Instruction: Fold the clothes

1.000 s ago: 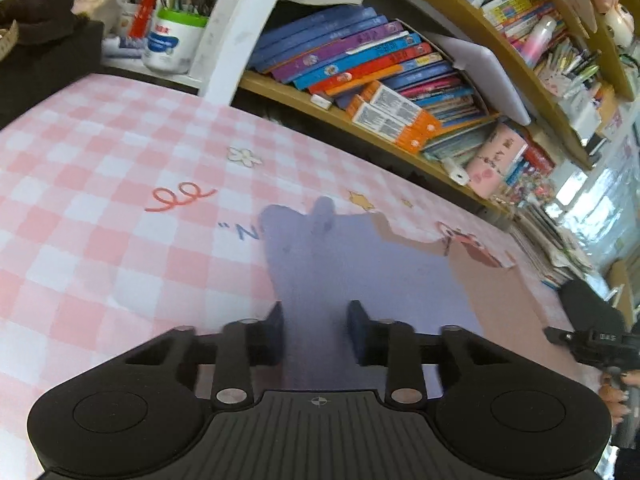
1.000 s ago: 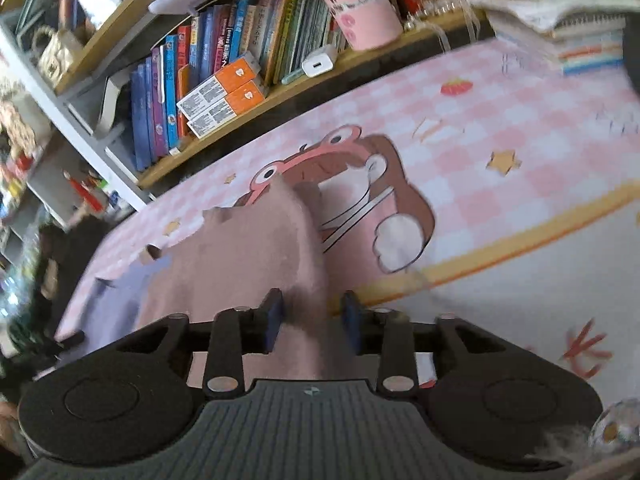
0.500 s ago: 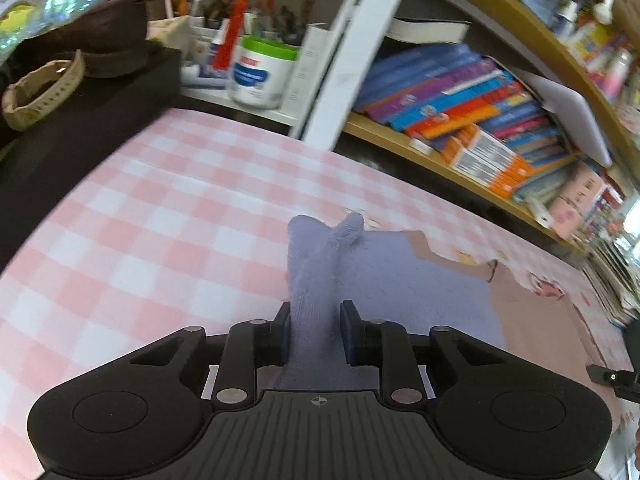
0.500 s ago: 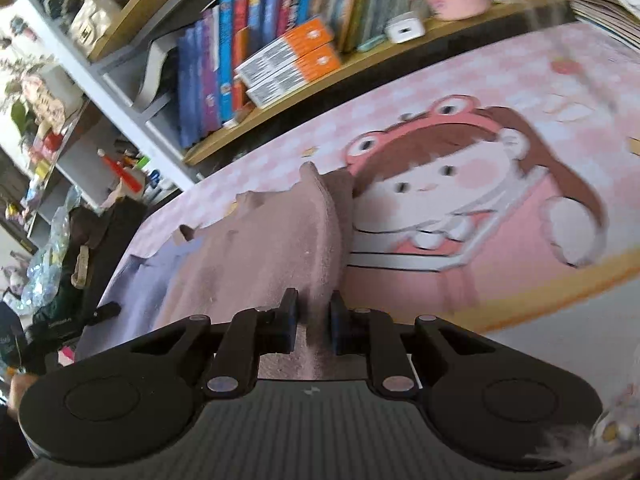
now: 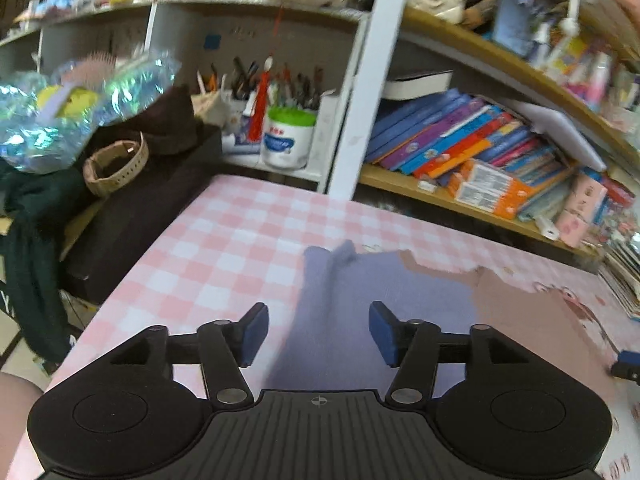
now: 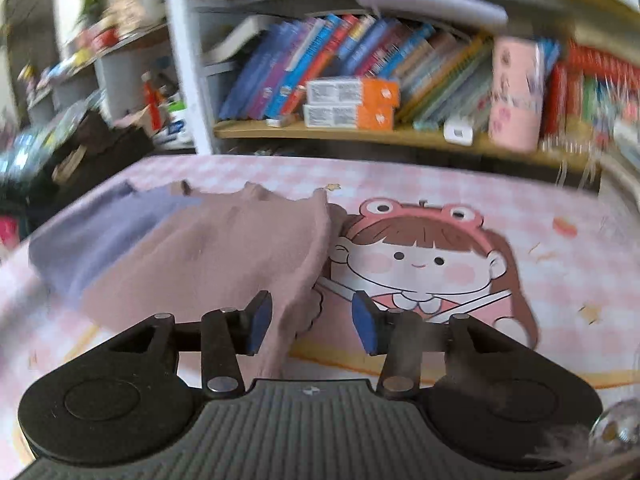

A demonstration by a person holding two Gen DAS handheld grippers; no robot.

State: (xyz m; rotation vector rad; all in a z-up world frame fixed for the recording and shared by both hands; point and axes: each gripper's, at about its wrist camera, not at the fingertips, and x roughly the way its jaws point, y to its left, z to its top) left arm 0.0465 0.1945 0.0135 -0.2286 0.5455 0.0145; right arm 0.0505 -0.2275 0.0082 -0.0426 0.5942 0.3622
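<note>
Lying rumpled, garment point(image 6: 208, 252) shows purple and mauve halves (edges bunched).

Left gripper point(image 5: 318, 334) was wide open over the lavender-and-mauve garment point(image 5: 360, 304), pads clear of the cloth. Garment lay on the pink checked tablecloth point(image 5: 224, 256); bookshelf point(image 5: 460, 196) stood behind.

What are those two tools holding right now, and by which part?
Nothing. The left tool and the right tool both stand open, their pads clear of the purple and pink cloth lying between them.
</note>
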